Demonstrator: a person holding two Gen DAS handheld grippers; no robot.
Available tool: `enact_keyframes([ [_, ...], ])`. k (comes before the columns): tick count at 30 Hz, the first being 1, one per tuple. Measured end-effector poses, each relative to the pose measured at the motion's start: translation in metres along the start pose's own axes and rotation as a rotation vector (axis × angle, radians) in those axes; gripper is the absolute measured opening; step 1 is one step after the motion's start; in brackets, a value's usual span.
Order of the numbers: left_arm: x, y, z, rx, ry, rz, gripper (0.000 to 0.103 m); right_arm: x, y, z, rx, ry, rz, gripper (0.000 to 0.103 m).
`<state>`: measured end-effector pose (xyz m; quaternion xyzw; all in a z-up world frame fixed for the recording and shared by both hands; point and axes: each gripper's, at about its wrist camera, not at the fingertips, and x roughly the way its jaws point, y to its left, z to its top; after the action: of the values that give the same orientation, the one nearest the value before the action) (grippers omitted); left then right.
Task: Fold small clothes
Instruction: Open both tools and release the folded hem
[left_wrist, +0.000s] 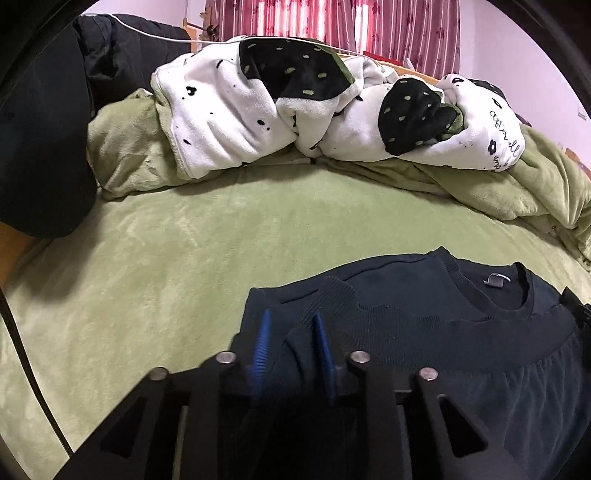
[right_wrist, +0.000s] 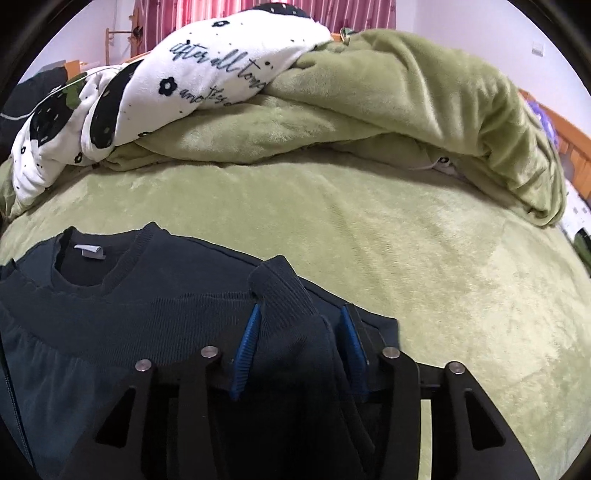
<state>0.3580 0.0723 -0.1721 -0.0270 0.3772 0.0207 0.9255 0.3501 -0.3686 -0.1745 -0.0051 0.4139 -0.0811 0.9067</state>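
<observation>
Sweater (left_wrist: 461, 332), dark navy knit, lay flat on the green bed (left_wrist: 166, 266) near its front edge, neckline and label toward the heaped blankets (left_wrist: 258, 118) at the far edge. Left claw (left_wrist: 291, 343) was spread partway, its blue fingers (left_wrist: 263, 339) straddling a ribbed sleeve cuff (left_wrist: 332, 295) folded onto the chest; the fabric sat between the pads without being visibly squeezed. Right claw (right_wrist: 299, 332) was likewise spread, its fingers (right_wrist: 248, 339) standing either side of the opposite cuff (right_wrist: 280, 291), which lay loose between them with a gap showing at the right pad. Both sleeves thus appeared already turned inward over the body panel, so the sleeve stage looked close to done. The garment was judged light, soft and limp: it would sag and crease wherever unsupported, and the plush bed cover would drag on it slightly. The thicker ribbed bands at cuff, collar (right_wrist: 110, 284) and hem offered the firmest purchase; a symmetric two-point hold along one edge seemed best for the next fold.
</observation>
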Motion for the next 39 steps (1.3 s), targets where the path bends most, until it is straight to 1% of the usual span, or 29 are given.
enact_keyframes([
  [3, -0.016, 0.002, -0.004, -0.001, 0.013, -0.024, 0.031, -0.017, 0.002, -0.004, -0.001, -0.002, 0.012, 0.048],
  [6, -0.039, 0.005, -0.010, -0.002, 0.000, -0.025, 0.036, -0.043, 0.009, -0.011, -0.001, -0.009, 0.035, 0.052],
  [9, -0.065, 0.011, -0.017, -0.007, 0.007, -0.045, 0.037, -0.073, 0.029, -0.022, -0.024, -0.020, 0.078, 0.054],
  [10, -0.071, 0.013, -0.019, -0.007, 0.007, -0.044, 0.037, -0.084, 0.039, -0.026, -0.034, -0.028, 0.089, 0.055],
  [12, -0.089, 0.020, -0.025, -0.015, 0.008, -0.042, 0.041, -0.104, 0.059, -0.034, -0.054, -0.036, 0.113, 0.061],
  [15, -0.108, 0.035, -0.034, -0.036, 0.025, -0.048, 0.041, -0.130, 0.090, -0.048, -0.063, -0.049, 0.177, 0.065],
  [17, -0.118, 0.046, -0.041, -0.046, 0.030, -0.049, 0.041, -0.146, 0.114, -0.059, -0.078, -0.052, 0.222, 0.068],
  [21, -0.137, 0.073, -0.053, -0.066, 0.036, -0.051, 0.042, -0.173, 0.179, -0.088, -0.165, -0.043, 0.298, 0.068],
  [24, -0.146, 0.094, -0.063, -0.079, 0.042, -0.049, 0.042, -0.191, 0.229, -0.112, -0.237, -0.057, 0.335, 0.068],
  [25, -0.148, 0.101, -0.065, -0.083, 0.042, -0.046, 0.043, -0.195, 0.239, -0.117, -0.252, -0.063, 0.343, 0.068],
  [26, -0.149, 0.109, -0.069, -0.088, 0.044, -0.039, 0.049, -0.199, 0.253, -0.123, -0.269, -0.069, 0.352, 0.068],
  [27, -0.149, 0.116, -0.072, -0.091, 0.047, -0.038, 0.067, -0.203, 0.268, -0.130, -0.285, -0.074, 0.363, 0.069],
  [28, -0.149, 0.123, -0.075, -0.096, 0.044, -0.043, 0.072, -0.206, 0.277, -0.135, -0.293, -0.075, 0.373, 0.069],
  [31, -0.149, 0.141, -0.085, -0.103, 0.037, -0.027, 0.072, -0.210, 0.311, -0.153, -0.338, -0.077, 0.395, 0.069],
  [34, -0.143, 0.156, -0.094, -0.115, 0.055, -0.020, 0.072, -0.210, 0.337, -0.165, -0.384, -0.083, 0.399, 0.069],
  [37, -0.135, 0.171, -0.102, -0.144, 0.087, -0.046, 0.072, -0.210, 0.356, -0.176, -0.409, -0.080, 0.421, 0.068],
  [39, -0.130, 0.178, -0.106, -0.143, 0.105, -0.070, 0.072, -0.208, 0.368, -0.182, -0.425, -0.076, 0.430, 0.069],
])
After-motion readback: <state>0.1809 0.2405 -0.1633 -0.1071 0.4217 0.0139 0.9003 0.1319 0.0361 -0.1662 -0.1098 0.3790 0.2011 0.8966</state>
